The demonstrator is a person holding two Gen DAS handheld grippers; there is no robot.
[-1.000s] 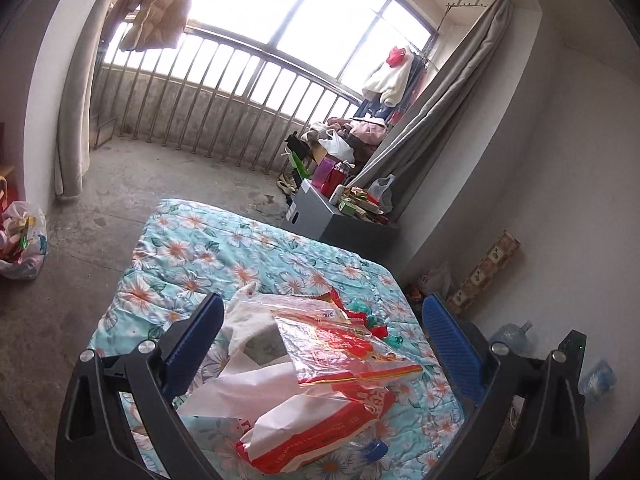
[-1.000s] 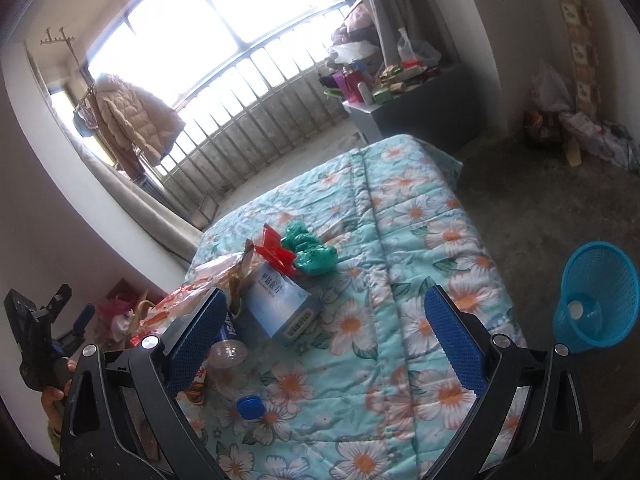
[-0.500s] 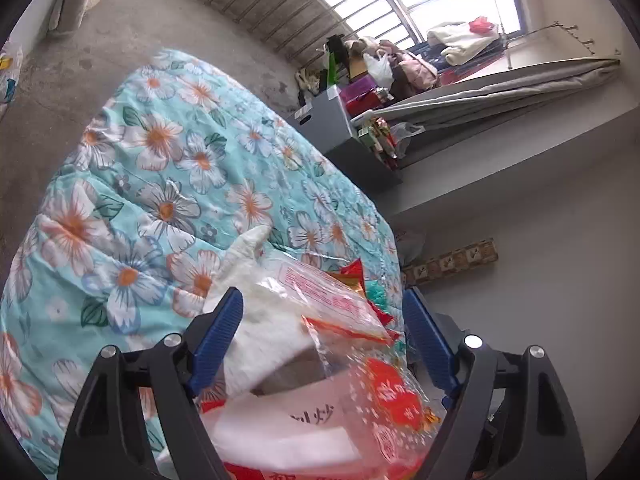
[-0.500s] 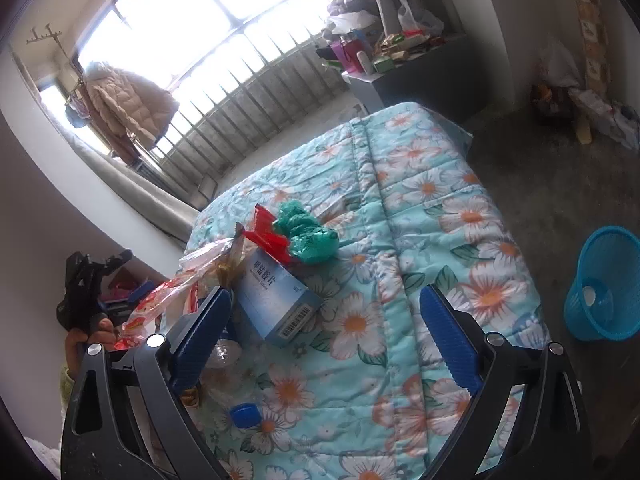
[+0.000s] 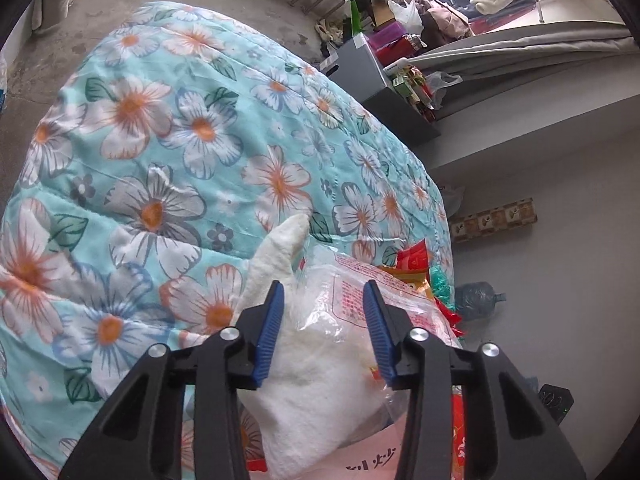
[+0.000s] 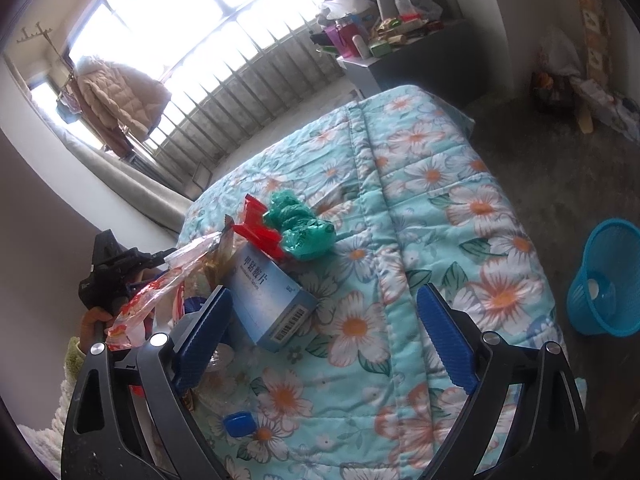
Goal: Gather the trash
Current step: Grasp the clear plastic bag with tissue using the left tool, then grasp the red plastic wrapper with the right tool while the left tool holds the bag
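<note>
The flowered quilt fills nearly everything ahead of both tools, spread turquoise and orange under them and running away towards the barred window. Well off to the right of the right gripper, down on the bare floor, stands the blue basket, tilted, with something pale lying in its bottom. Now the trash pile itself, sitting on the near part of the quilt: straight ahead of the left gripper there is a white fluffy cloth poking a pointed tip up past the fingertips, and lying against it a clear plastic bag with red printing. The left gripper's jaws are closing at this moment, cloth and bag both between the blue pads, and whether the pads press on them yet I cannot tell. Over to the right gripper: its jaws are spread wide, narrowing only a touch, with nothing pinched, only quilt between them. Just beyond its left finger lies a pale blue carton, barcode end towards the tool; past that, a red wrapper touching a crumpled green bag. Smallest of the lot, a blue bottle cap lies on the quilt close under the left finger.
</note>
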